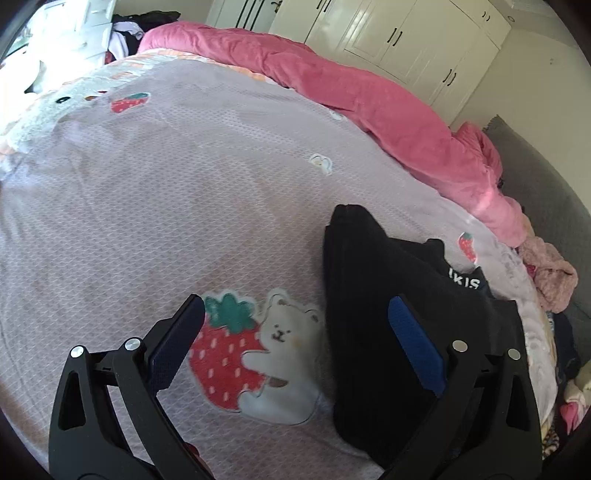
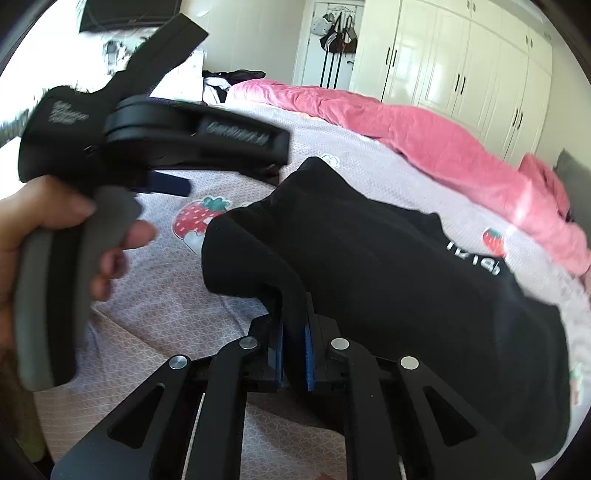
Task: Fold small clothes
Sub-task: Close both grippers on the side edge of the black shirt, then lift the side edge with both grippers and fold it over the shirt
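A black garment (image 1: 369, 295) with white lettering lies partly bunched on the lilac bed sheet (image 1: 147, 203). My left gripper (image 1: 295, 302) hovers open over the sheet. Its right finger (image 1: 413, 339) is above the garment's left part and its left finger (image 1: 181, 332) is above a strawberry-and-bear print. Nothing is between its pads. In the right wrist view my right gripper (image 2: 293, 332) is shut on a raised fold of the black garment (image 2: 369, 240), which drapes away to the right. A hand (image 2: 22, 236) holds the left gripper's handle at the left.
A rumpled pink quilt (image 1: 369, 103) runs along the far side of the bed. White wardrobe doors (image 1: 388, 33) stand behind it. A pinkish bundle of clothes (image 1: 550, 273) and other small items lie at the right edge. More clothes are heaped at the far left corner (image 1: 125, 33).
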A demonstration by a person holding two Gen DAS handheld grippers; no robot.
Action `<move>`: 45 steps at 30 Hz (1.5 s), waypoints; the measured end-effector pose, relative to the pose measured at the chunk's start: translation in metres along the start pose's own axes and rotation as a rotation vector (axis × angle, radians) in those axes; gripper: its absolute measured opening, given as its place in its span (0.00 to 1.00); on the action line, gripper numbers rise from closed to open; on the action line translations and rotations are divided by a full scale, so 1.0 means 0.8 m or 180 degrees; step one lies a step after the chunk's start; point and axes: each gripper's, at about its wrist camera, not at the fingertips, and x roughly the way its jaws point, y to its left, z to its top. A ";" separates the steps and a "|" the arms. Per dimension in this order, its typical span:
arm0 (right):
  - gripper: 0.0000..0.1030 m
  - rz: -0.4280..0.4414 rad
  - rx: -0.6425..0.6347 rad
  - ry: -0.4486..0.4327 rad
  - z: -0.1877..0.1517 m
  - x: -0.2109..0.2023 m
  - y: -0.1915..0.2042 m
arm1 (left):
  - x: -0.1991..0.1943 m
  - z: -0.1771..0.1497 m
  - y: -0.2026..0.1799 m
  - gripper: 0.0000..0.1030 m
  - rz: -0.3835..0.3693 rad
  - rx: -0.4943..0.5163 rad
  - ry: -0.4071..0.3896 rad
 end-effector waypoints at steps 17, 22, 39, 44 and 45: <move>0.07 0.0273 0.0385 -0.0212 -0.005 -0.023 -0.024 | 0.059 -0.004 -0.045 0.14 -0.0700 -0.0032 0.0524; 0.07 0.0256 0.0461 -0.0321 -0.008 -0.035 -0.031 | 0.040 -0.003 -0.057 0.10 -0.0685 0.0058 0.0399; 0.07 0.0086 0.0843 -0.0648 -0.025 -0.101 -0.095 | -0.027 -0.017 -0.141 0.09 -0.0851 0.0264 0.0062; 0.06 0.0012 0.1027 -0.0706 -0.037 -0.124 -0.122 | -0.029 -0.022 -0.179 0.09 -0.0941 0.0265 0.0067; 0.06 0.0016 0.1067 -0.0708 -0.039 -0.125 -0.129 | -0.030 -0.023 -0.189 0.09 -0.0946 0.0303 0.0067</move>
